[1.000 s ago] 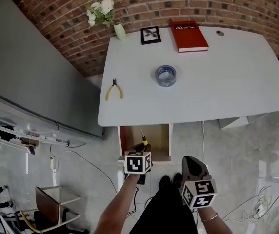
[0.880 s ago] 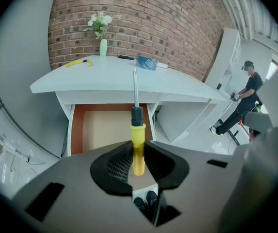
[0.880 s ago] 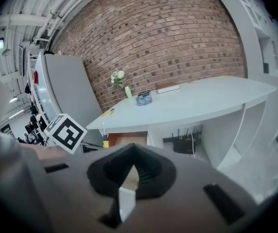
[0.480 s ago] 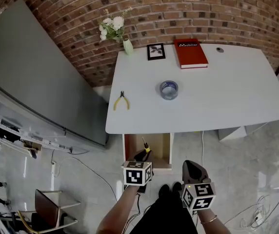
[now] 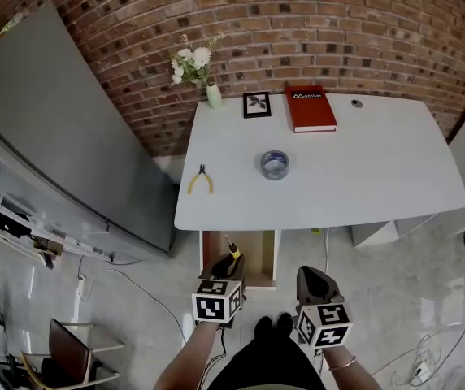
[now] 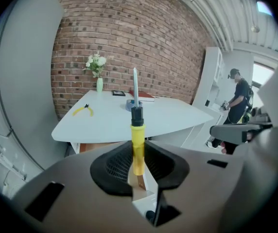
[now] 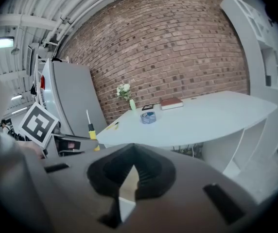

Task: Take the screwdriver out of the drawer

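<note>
My left gripper (image 5: 226, 265) is shut on the yellow handle of the screwdriver (image 5: 232, 252). It holds the tool above the front of the open wooden drawer (image 5: 258, 254) under the white table (image 5: 354, 169). In the left gripper view the screwdriver (image 6: 138, 140) stands upright between the pads, with its black collar and metal shaft pointing up over the table edge. My right gripper (image 5: 311, 281) hangs to the right of the drawer, jaws together and nothing in them. The right gripper view shows the same shut jaws (image 7: 128, 176), and the screwdriver (image 7: 90, 127) off to the left.
On the table lie yellow pliers (image 5: 199, 182), a tape roll (image 5: 274, 165), a red book (image 5: 310, 108), a small picture frame (image 5: 256, 104) and a vase of flowers (image 5: 196, 67). A grey cabinet (image 5: 54, 136) stands to the left. Behind is a brick wall. A person (image 6: 238, 98) stands far right.
Both grippers have risen. The left one has lifted the screwdriver up from the drawer, and its shaft now stands higher against the table edge. The grip is unchanged.
</note>
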Motion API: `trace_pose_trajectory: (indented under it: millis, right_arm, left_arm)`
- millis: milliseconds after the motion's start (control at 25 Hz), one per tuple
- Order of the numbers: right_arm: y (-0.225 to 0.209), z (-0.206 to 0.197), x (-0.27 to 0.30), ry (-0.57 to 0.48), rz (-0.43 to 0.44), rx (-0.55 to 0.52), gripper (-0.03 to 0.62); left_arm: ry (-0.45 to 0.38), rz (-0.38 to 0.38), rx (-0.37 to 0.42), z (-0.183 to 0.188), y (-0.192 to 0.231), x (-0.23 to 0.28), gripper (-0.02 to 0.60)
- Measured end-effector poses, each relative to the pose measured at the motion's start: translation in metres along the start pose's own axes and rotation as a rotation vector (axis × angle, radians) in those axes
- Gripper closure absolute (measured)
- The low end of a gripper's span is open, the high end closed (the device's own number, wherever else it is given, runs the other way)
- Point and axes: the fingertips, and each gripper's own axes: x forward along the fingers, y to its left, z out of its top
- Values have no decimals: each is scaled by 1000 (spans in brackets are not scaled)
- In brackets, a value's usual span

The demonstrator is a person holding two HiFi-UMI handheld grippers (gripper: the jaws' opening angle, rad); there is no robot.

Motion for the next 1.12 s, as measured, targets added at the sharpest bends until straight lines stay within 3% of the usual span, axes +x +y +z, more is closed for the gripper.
trace_pose_trajectory:
  millis: [240, 640, 1120]
  right_arm:
    - [2, 21, -13, -34, 3, -33, 592]
    - [4, 48, -25, -96, -6, -72, 592]
    - [4, 59, -37, -118, -31, -99, 592]
  left_arm:
    - [-94, -17, 65, 27, -24, -24, 515]
    - [-214, -8, 86, 53, -29, -58, 515]
    - [-251, -24, 86, 60, -32, -76, 515]
